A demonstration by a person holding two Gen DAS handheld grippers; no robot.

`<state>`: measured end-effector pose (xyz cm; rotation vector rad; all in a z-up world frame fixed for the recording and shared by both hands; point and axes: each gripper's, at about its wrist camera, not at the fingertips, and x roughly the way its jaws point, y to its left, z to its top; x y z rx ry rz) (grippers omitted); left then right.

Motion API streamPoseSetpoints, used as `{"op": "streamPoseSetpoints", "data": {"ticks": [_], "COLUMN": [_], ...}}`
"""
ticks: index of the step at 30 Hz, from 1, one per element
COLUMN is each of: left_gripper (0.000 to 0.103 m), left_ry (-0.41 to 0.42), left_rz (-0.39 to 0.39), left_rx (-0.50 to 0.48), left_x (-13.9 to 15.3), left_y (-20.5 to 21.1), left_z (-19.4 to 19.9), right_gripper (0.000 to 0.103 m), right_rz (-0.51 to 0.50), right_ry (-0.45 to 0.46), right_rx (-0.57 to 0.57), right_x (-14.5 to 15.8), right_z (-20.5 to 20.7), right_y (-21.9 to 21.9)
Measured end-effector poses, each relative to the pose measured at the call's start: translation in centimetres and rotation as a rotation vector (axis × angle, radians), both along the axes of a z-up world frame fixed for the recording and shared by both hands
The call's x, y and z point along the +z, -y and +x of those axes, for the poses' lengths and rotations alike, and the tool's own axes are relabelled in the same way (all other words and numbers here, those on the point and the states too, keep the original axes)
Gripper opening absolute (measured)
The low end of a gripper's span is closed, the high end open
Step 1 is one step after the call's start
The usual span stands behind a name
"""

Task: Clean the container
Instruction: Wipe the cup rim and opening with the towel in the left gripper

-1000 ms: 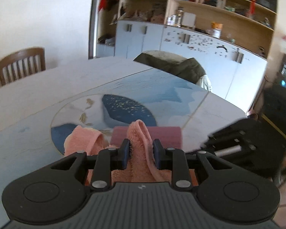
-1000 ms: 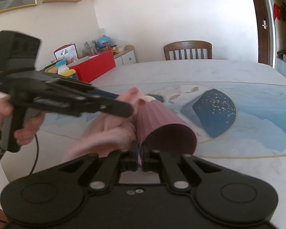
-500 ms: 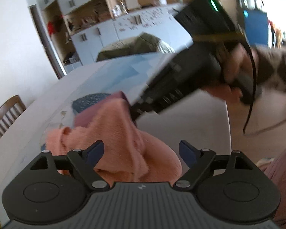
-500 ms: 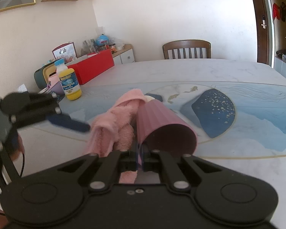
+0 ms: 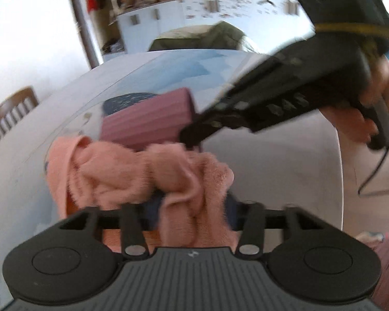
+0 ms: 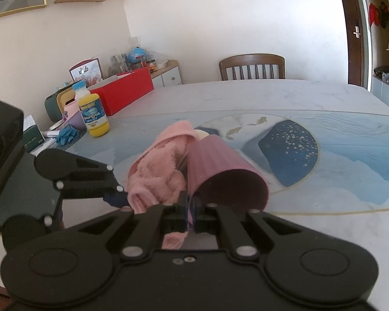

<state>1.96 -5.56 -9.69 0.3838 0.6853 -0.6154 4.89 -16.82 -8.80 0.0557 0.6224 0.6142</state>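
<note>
A mauve ribbed cup (image 6: 220, 160) lies tilted on the table with its mouth toward the right wrist camera. My right gripper (image 6: 191, 207) is shut on its near rim. The left wrist view shows that right gripper (image 5: 192, 137) at the end of the cup (image 5: 147, 121). A pink towel (image 6: 160, 171) is bunched against the cup's left side. My left gripper (image 5: 192, 212) has a thick fold of the towel (image 5: 116, 171) pinched between its blue pads. From the right wrist view, the left gripper (image 6: 116, 197) comes in from the left; its far finger is hidden.
A yellow bottle (image 6: 93, 114), a red box (image 6: 127, 90), a purple bowl (image 6: 75, 119) and blue gloves (image 6: 67, 134) crowd the table's (image 6: 246, 98) far left. A wooden chair (image 6: 251, 67) stands behind. A hand (image 5: 363, 119) holds the right gripper's handle.
My left gripper let go of the towel, opened wide, swung round toward the right gripper, and has now closed on a thicker bunch. The right gripper and cup stayed put.
</note>
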Motion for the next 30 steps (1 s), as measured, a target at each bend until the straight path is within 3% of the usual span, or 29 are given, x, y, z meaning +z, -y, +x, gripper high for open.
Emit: {"op": "streamPoseSetpoints", "data": {"ticks": [3,6,9,12,16,20,25,30], "left_gripper": [0.017,0.013,0.012,0.012,0.012,0.012,0.012,0.012], "left_ry": [-0.048,-0.060,-0.015,0.013,0.023,0.003,-0.046,-0.040], "left_rz": [-0.082,-0.161,-0.215,-0.275,-0.301,-0.250,-0.290,-0.290], "left_rx": [0.059,0.110,0.142,0.125,0.058,-0.008,0.024,0.110], "left_x": [0.4,1.1,2.9,5.4,7.3,6.8,6.1,5.3], "left_y": [-1.5,-2.8,-3.5,-3.4,-1.3,1.8,1.5,0.0], "left_z": [0.8,1.2,1.0,1.1,1.4,2.6,4.8,6.2], "right_gripper": [0.003,0.003,0.003,0.003,0.003,0.003,0.003,0.003], "right_rz": [0.001,0.000,-0.004,-0.012,-0.009,-0.011,-0.010,-0.009], "right_ry": [0.000,0.002,0.006,0.010,0.011,0.017,0.021,0.023], "right_rx": [-0.001,-0.001,0.000,0.003,0.002,0.005,0.002,0.010], "right_x": [0.0,0.0,0.0,0.0,0.0,0.0,-0.1,-0.1], "right_z": [0.1,0.1,0.1,0.1,0.0,-0.2,-0.2,-0.2], "right_y": [0.1,0.1,0.2,0.2,0.1,0.0,0.2,0.2]}}
